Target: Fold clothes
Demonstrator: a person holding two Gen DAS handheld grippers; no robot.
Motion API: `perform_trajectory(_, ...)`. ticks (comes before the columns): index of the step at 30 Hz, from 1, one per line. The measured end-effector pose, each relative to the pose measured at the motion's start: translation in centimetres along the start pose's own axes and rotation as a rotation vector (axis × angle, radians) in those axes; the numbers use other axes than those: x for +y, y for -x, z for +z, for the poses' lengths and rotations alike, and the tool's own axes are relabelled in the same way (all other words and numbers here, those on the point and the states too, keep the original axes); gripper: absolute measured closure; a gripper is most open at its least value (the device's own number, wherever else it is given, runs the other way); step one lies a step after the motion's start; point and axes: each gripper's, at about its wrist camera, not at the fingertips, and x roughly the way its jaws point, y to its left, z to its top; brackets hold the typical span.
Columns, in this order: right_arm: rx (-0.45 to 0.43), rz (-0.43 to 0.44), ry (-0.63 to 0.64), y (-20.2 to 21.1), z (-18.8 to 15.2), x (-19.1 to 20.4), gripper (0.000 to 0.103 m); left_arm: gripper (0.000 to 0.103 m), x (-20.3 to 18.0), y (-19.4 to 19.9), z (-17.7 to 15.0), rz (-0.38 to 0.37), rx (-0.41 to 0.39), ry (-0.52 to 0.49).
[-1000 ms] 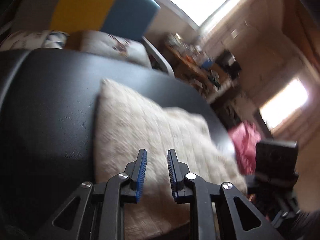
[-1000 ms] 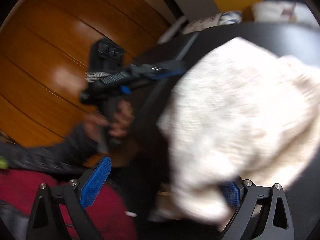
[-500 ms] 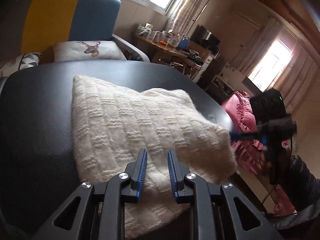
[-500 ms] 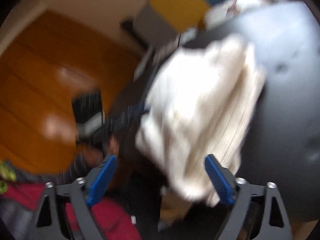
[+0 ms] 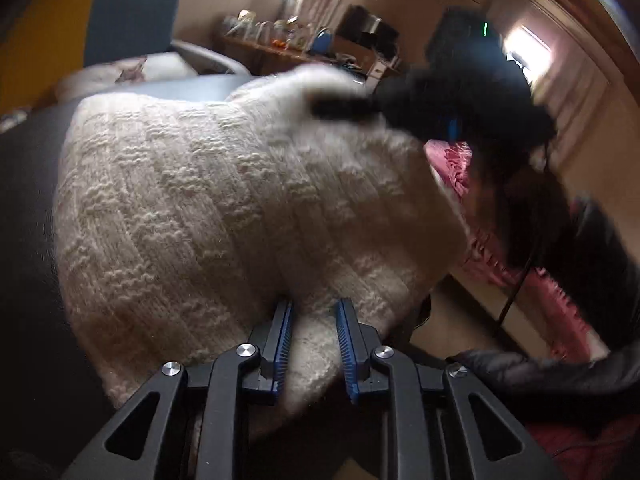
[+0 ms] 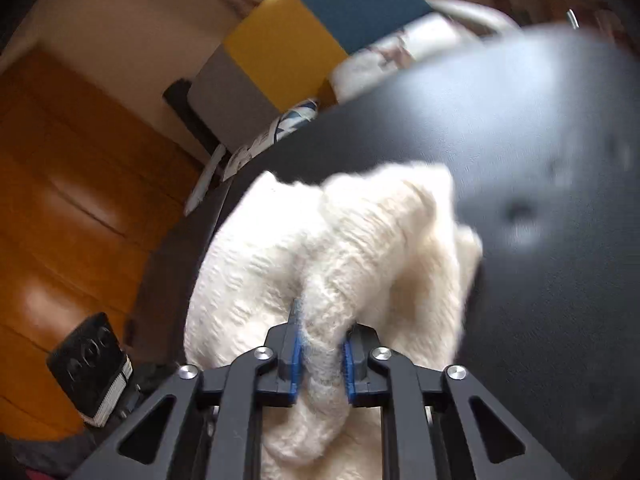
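With a thick roll of the cream knitted sweater (image 6: 360,264) pinched in the nearly closed right hand-held gripper (image 6: 320,356), the fold would go best if that edge is carried low and level across the black desk (image 6: 540,160) so the layers stay squared. The left hand-held gripper (image 5: 312,344), jaws narrowly parted around the near hem, may or may not be gripping it.

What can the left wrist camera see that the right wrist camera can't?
Only the left wrist view shows the shelf of bottles, the pink fabric and the bright window. Only the right wrist view shows the orange wooden floor and the right gripper pinching a bunched fold. Both show the white knitted sweater on the black table and the yellow and blue chair.
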Motion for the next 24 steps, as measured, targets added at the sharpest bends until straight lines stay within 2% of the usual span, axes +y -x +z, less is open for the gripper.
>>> perform_trajectory(4, 0.008, -0.122, 0.127, -0.8, 1.6, 1.3, 0.088, 0.082, -0.8, -0.9, -0.8, -0.026, 0.060, -0.056)
perform_trajectory(6, 0.153, -0.196, 0.122, -3.9, 0.1, -1.0, 0.088, 0.082, -1.2, -1.3, -1.2, -0.039, 0.090, -0.084)
perform_trajectory(10, 0.098, -0.123, 0.030, -3.8, -1.1, -3.7, 0.088, 0.082, -1.8, -0.7, 1.2, -0.100, 0.027, -0.039)
perform_trajectory(14, 0.028, 0.041, -0.152, -3.1, -1.8, -7.3, 0.087, 0.081, -2.3, 0.0, 3.8, -0.161, -0.040, 0.008)
perform_trajectory(15, 0.018, 0.072, -0.183, -3.7, -1.8, -7.8, 0.087, 0.081, -2.6, -0.7, 4.2, -0.155, -0.042, 0.009)
perform_trajectory(17, -0.001, 0.134, -0.243, -4.7, -1.8, -8.7, 0.087, 0.081, -3.0, -2.9, 4.6, -0.170, -0.019, 0.035)
perform_trajectory(19, -0.002, 0.144, -0.239, -4.2, -2.0, -8.5, 0.087, 0.081, -3.9, -5.7, 4.3, -0.189, 0.052, 0.029)
perform_trajectory(20, 0.002, 0.141, -0.228, -5.5, -1.6, -7.9, 0.087, 0.081, -4.6, -7.7, 3.8, -0.163, 0.113, 0.013)
perform_trajectory(21, 0.006, 0.137, -0.217, -6.8, -1.2, -7.4, 0.087, 0.082, -5.5, -9.2, 3.1, -0.144, 0.141, -0.022)
perform_trajectory(22, 0.007, 0.140, -0.212, -6.4, -1.5, -7.3, 0.087, 0.082, -6.9, -9.3, 2.5, -0.105, 0.105, -0.099)
perform_trajectory(23, 0.009, 0.147, -0.212, -6.3, -1.6, -7.3, 0.086, 0.082, -7.6, -9.4, 2.3, -0.083, 0.103, -0.131)
perform_trajectory(24, 0.007, 0.155, -0.215, -6.4, -1.6, -7.5, 0.086, 0.082, -7.6, -9.4, 2.4, -0.086, 0.108, -0.119)
